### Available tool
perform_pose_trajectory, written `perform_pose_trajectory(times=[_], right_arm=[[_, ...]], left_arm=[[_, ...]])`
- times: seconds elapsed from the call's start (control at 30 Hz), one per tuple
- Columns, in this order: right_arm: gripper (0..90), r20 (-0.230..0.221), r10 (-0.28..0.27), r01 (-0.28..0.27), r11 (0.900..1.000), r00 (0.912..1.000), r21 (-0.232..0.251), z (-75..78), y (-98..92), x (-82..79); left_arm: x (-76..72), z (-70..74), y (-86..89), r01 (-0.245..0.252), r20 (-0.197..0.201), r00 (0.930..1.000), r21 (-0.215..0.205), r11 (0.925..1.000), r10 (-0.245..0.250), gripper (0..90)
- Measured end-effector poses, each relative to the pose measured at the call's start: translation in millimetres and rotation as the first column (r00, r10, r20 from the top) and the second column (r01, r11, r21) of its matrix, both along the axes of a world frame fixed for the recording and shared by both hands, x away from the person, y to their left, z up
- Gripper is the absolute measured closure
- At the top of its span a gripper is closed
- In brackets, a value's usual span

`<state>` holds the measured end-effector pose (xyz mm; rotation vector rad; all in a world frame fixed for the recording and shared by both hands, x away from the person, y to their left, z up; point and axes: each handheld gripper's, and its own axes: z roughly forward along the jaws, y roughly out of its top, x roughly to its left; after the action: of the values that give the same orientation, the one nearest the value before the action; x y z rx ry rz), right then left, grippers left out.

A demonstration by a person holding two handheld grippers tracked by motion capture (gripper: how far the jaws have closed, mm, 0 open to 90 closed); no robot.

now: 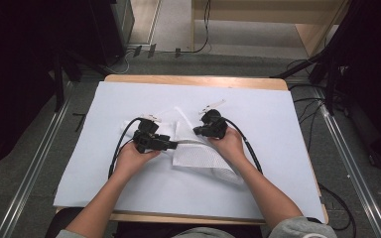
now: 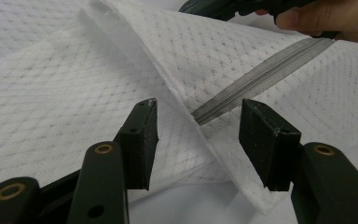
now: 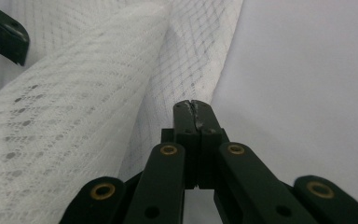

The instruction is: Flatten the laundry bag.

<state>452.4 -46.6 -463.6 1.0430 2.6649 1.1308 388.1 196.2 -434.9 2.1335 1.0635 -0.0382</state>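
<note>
White mesh zip bag (image 1: pixel 198 148) lies mid-table, on the white sheet (image 1: pixel 278 124) covering the table (image 1: pixel 193 79); plenty of bare sheet from 9 through 12 to 3 o'clock, less at 6 near the forearms. Left hand-held gripper (image 2: pixel 198 135): jaws apart, straddling the bag's folded edge and the grey zipper (image 2: pixel 261 77) end, pads not pressing. Right hand-held gripper (image 3: pixel 193 109): jaws fully closed at the bag's edge; can't tell if fabric is pinched between them. Bag contents not visible; mesh opaque here. Bag's 11 o'clock corner partly hidden behind left gripper.
</note>
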Motion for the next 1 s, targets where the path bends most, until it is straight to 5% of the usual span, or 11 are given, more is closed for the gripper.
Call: perform_pose_trajectory(times=[0.4,0.73,0.87,1.0], right_arm=[[90.0,-0.005,-0.004,0.004,1.000,1.0000,-0.010,0.5,-2.8,-4.5],[90.0,-0.015,-0.007,0.007,1.000,0.9999,-0.009,-1.8,-3.2,-4.7],[90.0,-0.017,-0.008,0.008,1.000,0.9998,-0.007,-1.8,-3.5,-4.6],[90.0,-0.022,-0.011,0.011,1.000,0.9997,-0.007,-1.4,-4.0,-4.6]], left_arm=[[5.2,-17.9,-23.0,0.042,-0.017,0.9990,0.053,0.9977,-0.041,48.9],[3.8,-22.7,-31.3,0.087,-0.021,0.9961,0.079,0.9931,-0.085,90.0],[3.6,-20.7,-32.2,0.092,-0.020,0.9957,0.090,0.9917,-0.091,90.0],[3.5,-16.6,-28.0,0.079,-0.027,0.9967,0.058,0.9952,-0.077,90.0]])
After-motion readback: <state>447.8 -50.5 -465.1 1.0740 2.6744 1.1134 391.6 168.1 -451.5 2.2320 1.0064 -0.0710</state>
